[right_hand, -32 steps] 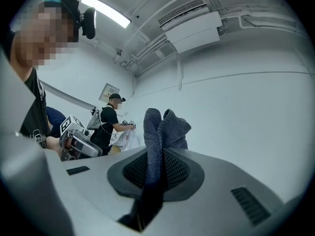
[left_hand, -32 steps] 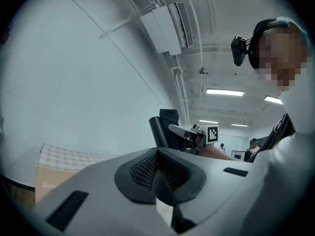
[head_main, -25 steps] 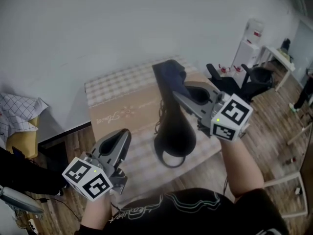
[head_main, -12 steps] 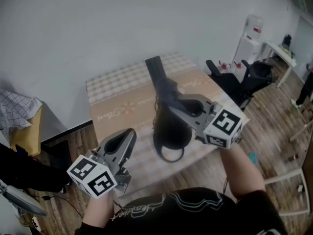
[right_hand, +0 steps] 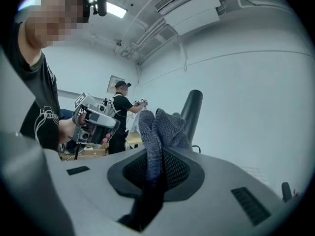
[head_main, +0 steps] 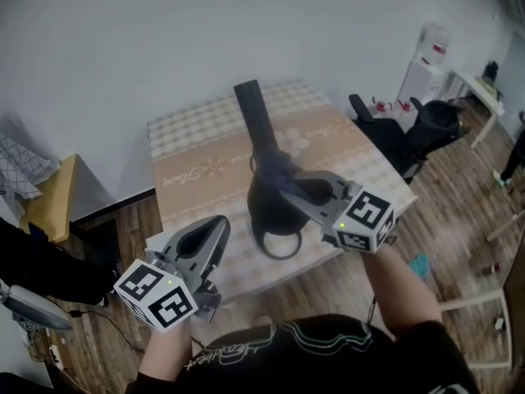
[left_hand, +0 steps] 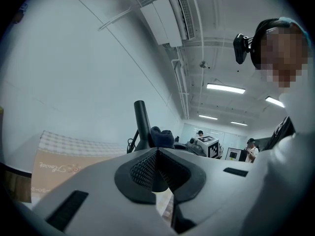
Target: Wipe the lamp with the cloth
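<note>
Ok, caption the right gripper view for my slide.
Right gripper clamped on a bunched grey cloth, held up at the black lamp stem.

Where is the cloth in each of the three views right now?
Head view: cloth at centre, against the lamp's black tube, at the right gripper tip.
Left gripper view: cloth at centre, right of the tube.
Right gripper view: cloth at centre, pinched between the fingers, left of the tube.
Shared landmark: the tube.
</note>
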{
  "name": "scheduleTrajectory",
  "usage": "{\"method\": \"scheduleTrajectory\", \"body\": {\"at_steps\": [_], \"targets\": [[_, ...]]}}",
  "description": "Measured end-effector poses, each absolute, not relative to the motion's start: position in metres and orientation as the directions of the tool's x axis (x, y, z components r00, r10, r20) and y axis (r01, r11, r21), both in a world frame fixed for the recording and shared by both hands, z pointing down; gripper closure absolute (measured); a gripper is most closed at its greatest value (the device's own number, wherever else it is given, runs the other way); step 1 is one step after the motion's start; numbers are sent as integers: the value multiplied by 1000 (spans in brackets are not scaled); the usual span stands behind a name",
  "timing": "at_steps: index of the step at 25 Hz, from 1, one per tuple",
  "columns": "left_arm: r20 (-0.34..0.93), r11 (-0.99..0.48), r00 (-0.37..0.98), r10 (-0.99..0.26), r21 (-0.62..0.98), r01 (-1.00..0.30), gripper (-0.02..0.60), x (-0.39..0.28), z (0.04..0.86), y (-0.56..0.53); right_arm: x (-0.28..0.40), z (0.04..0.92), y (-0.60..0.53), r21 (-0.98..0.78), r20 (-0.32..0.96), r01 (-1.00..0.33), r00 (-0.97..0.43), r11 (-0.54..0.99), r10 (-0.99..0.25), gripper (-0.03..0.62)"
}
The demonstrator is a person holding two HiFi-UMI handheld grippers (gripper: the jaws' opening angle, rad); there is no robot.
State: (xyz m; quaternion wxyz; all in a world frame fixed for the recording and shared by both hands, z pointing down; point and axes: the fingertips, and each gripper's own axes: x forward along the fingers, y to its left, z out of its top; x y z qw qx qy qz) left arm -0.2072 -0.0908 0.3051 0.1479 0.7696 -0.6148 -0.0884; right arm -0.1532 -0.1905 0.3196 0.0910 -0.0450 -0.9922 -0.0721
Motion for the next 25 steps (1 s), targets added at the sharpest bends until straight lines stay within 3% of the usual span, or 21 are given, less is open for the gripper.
{"method": "scheduleTrajectory", "body": {"at_steps": [25], "targets": [[159, -105, 162, -974, 316, -943, 581, -129, 331, -23, -73, 408, -119, -108, 230, 138, -960, 985, 160, 545]]}}
